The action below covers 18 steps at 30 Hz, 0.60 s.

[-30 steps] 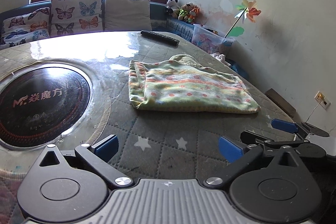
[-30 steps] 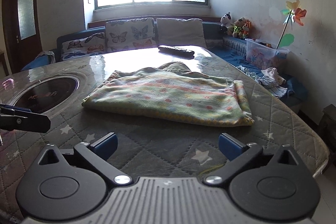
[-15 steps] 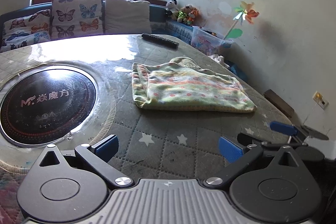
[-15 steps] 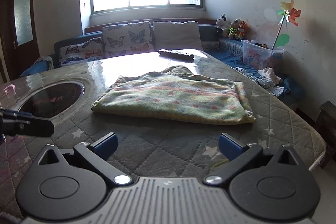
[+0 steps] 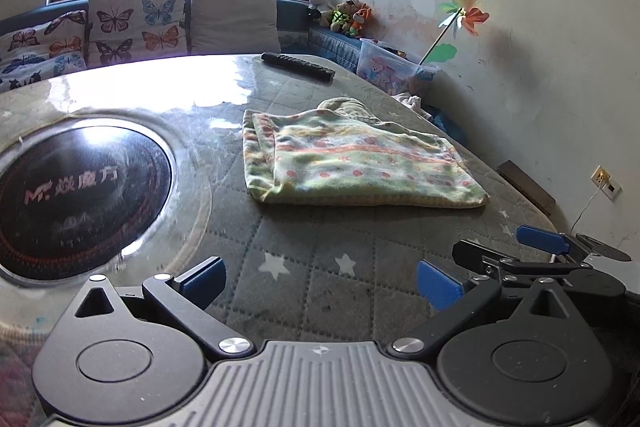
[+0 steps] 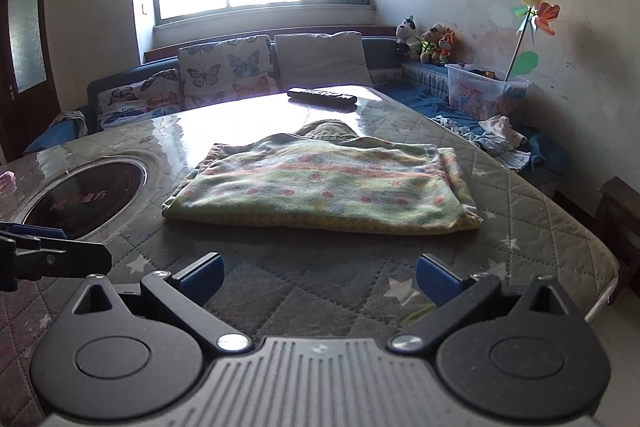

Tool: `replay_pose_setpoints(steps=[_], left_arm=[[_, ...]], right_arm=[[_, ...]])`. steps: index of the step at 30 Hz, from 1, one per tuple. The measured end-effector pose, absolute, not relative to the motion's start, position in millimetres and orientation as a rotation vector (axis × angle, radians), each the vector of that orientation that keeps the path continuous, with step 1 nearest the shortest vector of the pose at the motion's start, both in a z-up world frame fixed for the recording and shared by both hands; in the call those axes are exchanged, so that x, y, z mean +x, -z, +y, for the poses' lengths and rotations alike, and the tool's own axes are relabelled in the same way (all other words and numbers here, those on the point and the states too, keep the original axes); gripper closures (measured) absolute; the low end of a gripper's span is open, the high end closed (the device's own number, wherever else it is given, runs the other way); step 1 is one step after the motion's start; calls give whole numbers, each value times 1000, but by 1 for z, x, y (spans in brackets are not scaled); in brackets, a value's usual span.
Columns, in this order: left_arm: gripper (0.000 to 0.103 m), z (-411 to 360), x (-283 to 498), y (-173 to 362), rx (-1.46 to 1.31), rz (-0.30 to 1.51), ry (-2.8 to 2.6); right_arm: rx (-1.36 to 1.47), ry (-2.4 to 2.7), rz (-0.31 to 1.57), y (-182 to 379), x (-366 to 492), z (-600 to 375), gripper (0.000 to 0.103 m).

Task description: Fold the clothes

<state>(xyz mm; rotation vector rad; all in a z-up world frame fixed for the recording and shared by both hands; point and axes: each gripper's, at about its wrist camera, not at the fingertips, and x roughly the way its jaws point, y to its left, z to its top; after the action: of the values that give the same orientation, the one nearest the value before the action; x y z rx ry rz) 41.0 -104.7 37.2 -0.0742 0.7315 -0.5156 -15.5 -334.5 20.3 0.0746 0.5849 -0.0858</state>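
The folded garment (image 5: pixel 356 163), green with pink dots and stripes, lies flat on the quilted counter (image 5: pixel 320 291), just beside the round black cooktop (image 5: pixel 76 187) set into it. A remote control (image 5: pixel 298 66) rests beyond the garment, well apart from it. The left gripper (image 5: pixel 320 281) and right gripper (image 6: pixel 318 277) hover short of the garment, fingers spread wide, holding nothing.
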Motion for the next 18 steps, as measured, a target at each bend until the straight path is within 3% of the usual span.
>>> replay_pose_setpoints(steps=[18], left_arm=[[0, -103, 78, -33, -84, 753, 534]], right_arm=[[80, 140, 625, -15, 12, -329, 0]])
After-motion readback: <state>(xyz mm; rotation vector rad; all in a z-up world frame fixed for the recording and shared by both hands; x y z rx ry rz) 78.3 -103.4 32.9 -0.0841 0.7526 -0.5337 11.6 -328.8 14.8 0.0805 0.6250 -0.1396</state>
